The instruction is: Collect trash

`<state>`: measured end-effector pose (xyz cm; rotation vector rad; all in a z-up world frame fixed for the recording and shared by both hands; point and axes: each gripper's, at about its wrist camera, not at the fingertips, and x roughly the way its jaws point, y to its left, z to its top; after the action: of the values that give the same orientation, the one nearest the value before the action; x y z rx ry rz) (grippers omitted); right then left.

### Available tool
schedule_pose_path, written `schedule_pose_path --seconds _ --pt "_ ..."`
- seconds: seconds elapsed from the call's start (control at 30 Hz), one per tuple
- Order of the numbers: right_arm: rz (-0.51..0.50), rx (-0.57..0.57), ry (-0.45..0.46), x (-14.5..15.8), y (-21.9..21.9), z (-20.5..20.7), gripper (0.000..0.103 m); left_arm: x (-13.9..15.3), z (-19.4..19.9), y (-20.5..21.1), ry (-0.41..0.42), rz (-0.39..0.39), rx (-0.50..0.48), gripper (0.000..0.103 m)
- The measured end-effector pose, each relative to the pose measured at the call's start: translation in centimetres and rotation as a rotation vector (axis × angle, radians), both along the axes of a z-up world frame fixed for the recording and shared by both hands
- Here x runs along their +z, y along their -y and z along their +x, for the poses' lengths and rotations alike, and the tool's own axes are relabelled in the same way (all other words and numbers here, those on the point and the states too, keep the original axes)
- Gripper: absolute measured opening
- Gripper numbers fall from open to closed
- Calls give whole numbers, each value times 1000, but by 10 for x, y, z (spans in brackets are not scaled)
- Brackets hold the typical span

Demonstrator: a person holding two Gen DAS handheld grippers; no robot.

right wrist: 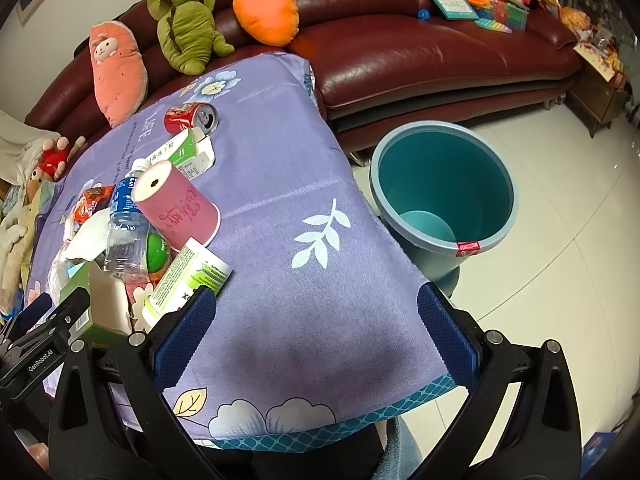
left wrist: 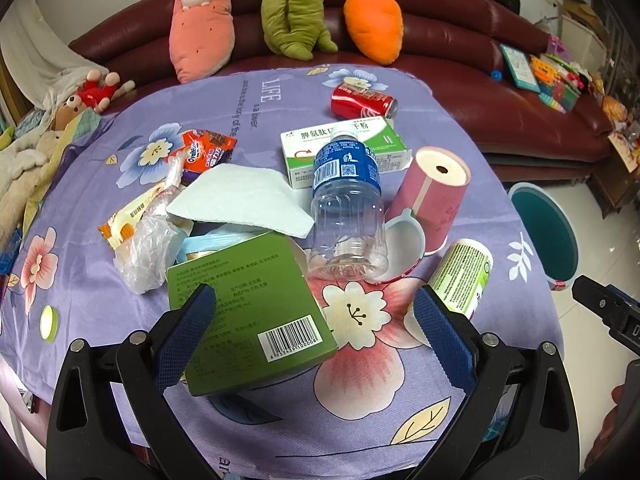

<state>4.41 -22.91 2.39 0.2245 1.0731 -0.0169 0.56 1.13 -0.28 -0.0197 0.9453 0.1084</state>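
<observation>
**Both tongs spread, trash still piled on bench**

While the left tongs hung released over the purple floral bench, their left pad overlapped the green carton lying at 6 o'clock of the pile; whether it touched the carton was unclear. Clear water bottle lay at centre, its base against a white lid. Pink paper cup lay tipped at 3 o'clock, a green-white tube at 4 o'clock. White-green medicine box sat at 12 o'clock, with the red soda can on its side beyond it. White tissue, a clear plastic bag and snack wrappers were at 9 to 10 o'clock.

Right tongs were also released, gripping nothing, over the bare bench corner. Teal bin stood on the floor at 1 o'clock in the right wrist view, just beside the bench edge. Plush toys lined the red sofa behind.
</observation>
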Motion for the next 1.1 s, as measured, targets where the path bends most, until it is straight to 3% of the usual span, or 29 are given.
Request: schedule_pose_path --seconds 1.1 --pt "8 5 -9 -5 -1 1 97 -6 3 2 -26 3 -4 99"
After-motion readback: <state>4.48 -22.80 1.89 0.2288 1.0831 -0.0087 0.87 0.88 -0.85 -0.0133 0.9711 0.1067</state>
